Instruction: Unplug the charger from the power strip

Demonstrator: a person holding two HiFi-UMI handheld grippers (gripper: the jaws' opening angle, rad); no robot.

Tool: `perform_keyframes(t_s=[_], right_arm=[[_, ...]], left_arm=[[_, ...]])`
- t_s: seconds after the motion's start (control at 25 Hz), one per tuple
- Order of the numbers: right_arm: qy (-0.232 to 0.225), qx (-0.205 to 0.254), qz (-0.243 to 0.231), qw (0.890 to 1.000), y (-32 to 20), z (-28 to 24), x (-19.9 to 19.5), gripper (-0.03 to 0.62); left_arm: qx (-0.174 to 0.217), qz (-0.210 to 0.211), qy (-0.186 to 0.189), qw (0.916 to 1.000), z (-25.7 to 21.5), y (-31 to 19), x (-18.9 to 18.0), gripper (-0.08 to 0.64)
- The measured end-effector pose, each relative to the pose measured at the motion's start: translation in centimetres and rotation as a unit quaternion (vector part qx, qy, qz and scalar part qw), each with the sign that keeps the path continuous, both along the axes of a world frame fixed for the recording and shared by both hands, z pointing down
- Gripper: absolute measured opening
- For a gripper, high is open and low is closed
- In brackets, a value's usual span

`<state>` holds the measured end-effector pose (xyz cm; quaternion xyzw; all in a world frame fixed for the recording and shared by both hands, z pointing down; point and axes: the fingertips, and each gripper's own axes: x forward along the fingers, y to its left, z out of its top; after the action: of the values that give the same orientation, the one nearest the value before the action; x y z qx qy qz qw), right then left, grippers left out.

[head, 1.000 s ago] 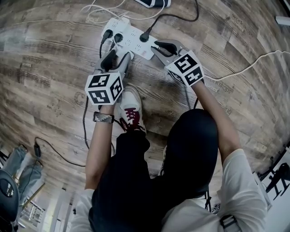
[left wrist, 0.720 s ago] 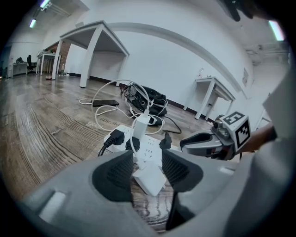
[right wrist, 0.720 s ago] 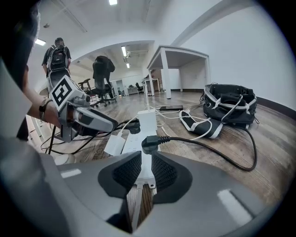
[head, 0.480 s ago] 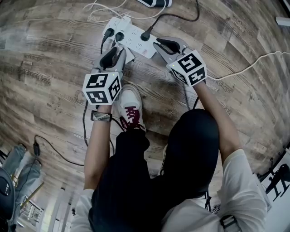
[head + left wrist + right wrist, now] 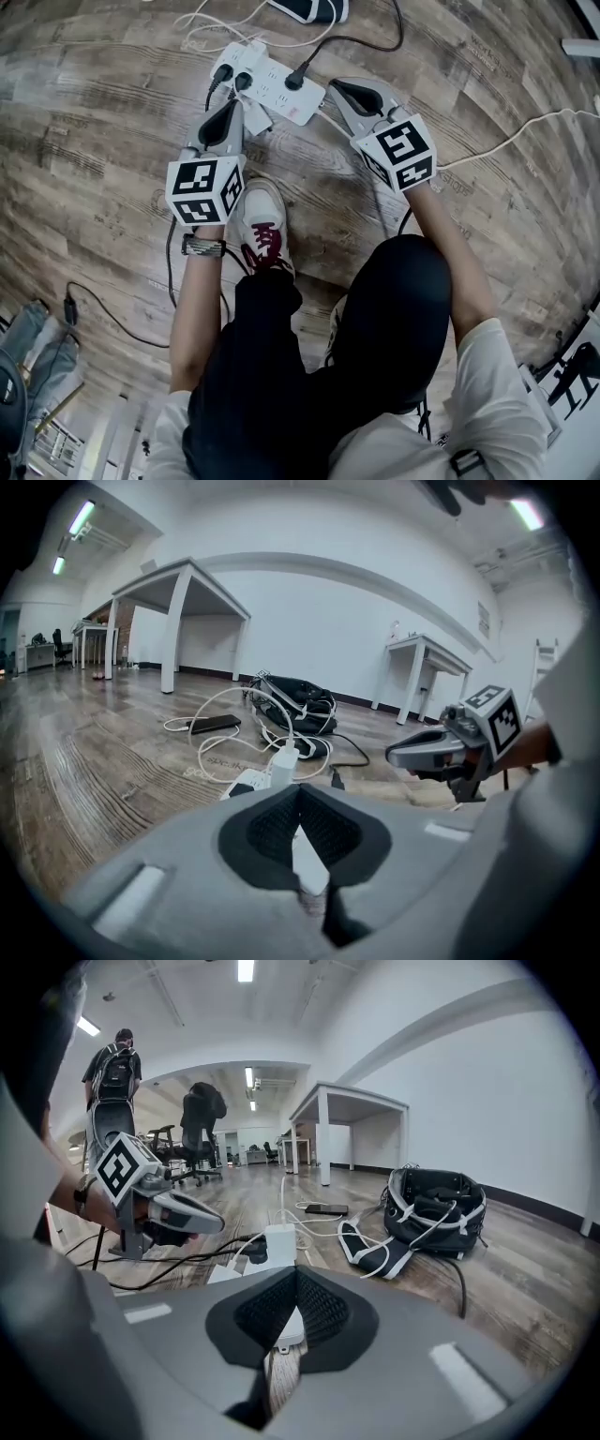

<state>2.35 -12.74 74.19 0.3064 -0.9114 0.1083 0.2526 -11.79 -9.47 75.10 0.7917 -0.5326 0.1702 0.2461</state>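
Observation:
A white power strip [image 5: 272, 82] lies on the wooden floor with three black plugs in it. A white charger [image 5: 249, 51] with a white cable stands at its far left end; it also shows upright in the left gripper view [image 5: 284, 758] and the right gripper view [image 5: 279, 1241]. My left gripper [image 5: 231, 109] hovers just short of the strip's near left side, and my right gripper [image 5: 341, 90] hovers off its right end. The jaws of both have just been closing and are shut with nothing between them [image 5: 298, 794] [image 5: 295, 1274]. Neither touches the strip or the charger.
A black bag [image 5: 295, 705] [image 5: 436, 1199] and a phone [image 5: 214, 724] lie beyond the strip among looped white cables. Black cords run across the floor. My shoe [image 5: 262, 225] stands just behind the left gripper. A person [image 5: 114, 1068] stands far off; tables line the walls.
Both grippers have drawn back from the power strip and risen. Their jaws, open a second ago, have come together empty. The strip and charger lie as before.

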Motion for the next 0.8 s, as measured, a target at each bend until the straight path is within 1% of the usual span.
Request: perform_keyframes(t_s=[0.12,0.2,0.28,0.4,0.56,0.68,0.8], right_arm=[[0.011,0.023,0.002,1.0,-0.2,-1.9,0.7,0.003],[0.023,0.043,0.005,0.999,-1.3,-3.6,1.4,0.003],[0.024,0.063,0.009,0.998,-2.3,-5.7,1.7,0.002],[0.007,0.087,0.022,0.996,-3.2,-8.9,1.5,0.002],[-0.022,0.114,0.028,0.993,-4.5,-13.3,-0.1,0.002],[-0.04,0.131,0.028,0.99,-5.3,-16.5,-1.5,0.002],[-0.047,0.146,0.028,0.988,-6.2,-19.5,-2.4,0.002]], left_arm=[[0.016,0.002,-0.011,0.9998,-1.5,-0.5,-0.1,0.005],[0.036,0.005,-0.017,0.9992,-3.1,-1.7,0.1,0.005],[0.058,0.009,-0.028,0.9979,-5.0,-2.8,0.2,0.005],[0.087,0.022,-0.053,0.9945,-8.1,-4.0,0.3,0.005],[0.123,0.038,-0.083,0.9882,-11.9,-5.6,0.4,0.005],[0.137,0.041,-0.092,0.9854,-14.4,-6.5,0.0,0.005],[0.144,0.038,-0.097,0.984,-16.7,-7.1,-0.7,0.005]])
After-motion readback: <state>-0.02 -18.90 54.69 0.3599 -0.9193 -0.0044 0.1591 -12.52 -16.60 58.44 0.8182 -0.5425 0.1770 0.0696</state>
